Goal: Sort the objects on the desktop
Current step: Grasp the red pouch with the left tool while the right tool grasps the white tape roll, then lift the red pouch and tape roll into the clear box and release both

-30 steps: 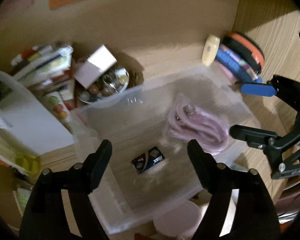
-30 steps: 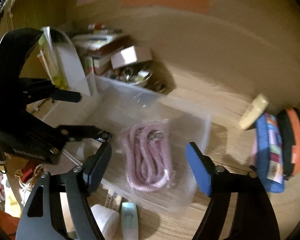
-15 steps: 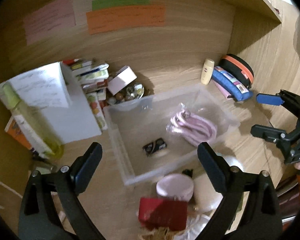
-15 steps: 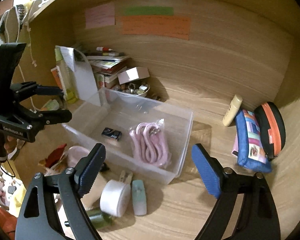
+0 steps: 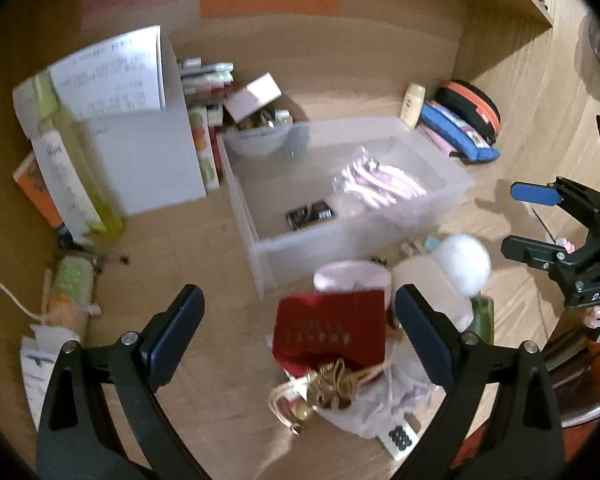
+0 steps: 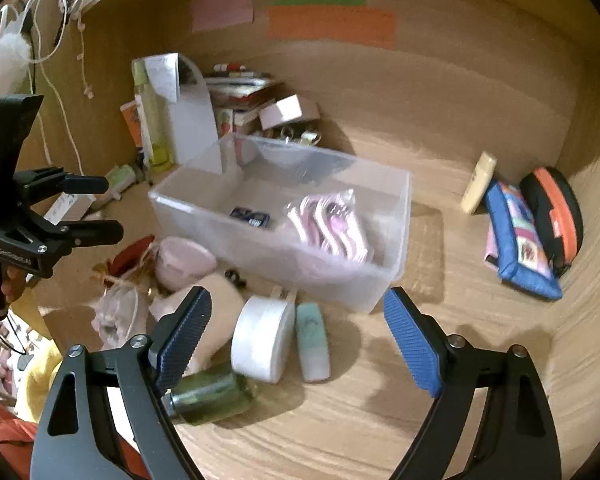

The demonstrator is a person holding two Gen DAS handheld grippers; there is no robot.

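Observation:
A clear plastic bin (image 5: 340,244) stands mid-desk and holds a bagged pink coiled cord (image 5: 380,184) and a small black box (image 5: 310,214). My left gripper (image 5: 298,304) is open and empty, hanging above a red pouch (image 5: 332,332) and a pink round case (image 5: 352,280) in front of the bin. My right gripper (image 6: 298,300) is also open and empty, above a white tape roll (image 6: 262,338), a mint tube (image 6: 312,340) and a green bottle (image 6: 208,394). Each gripper shows in the other's view: the right gripper (image 5: 512,220) and the left gripper (image 6: 112,208).
A blue pencil case (image 6: 516,236), a black-and-orange case (image 6: 552,212) and a cream bottle (image 6: 478,182) lie right of the bin. A white file holder (image 5: 140,152), books and a trinket bowl (image 5: 260,136) stand behind and left. A green tube (image 5: 68,292) lies at the left.
Both grippers have drawn back from over the bin and their jaws have widened. The loose things in front of the bin have come into view.

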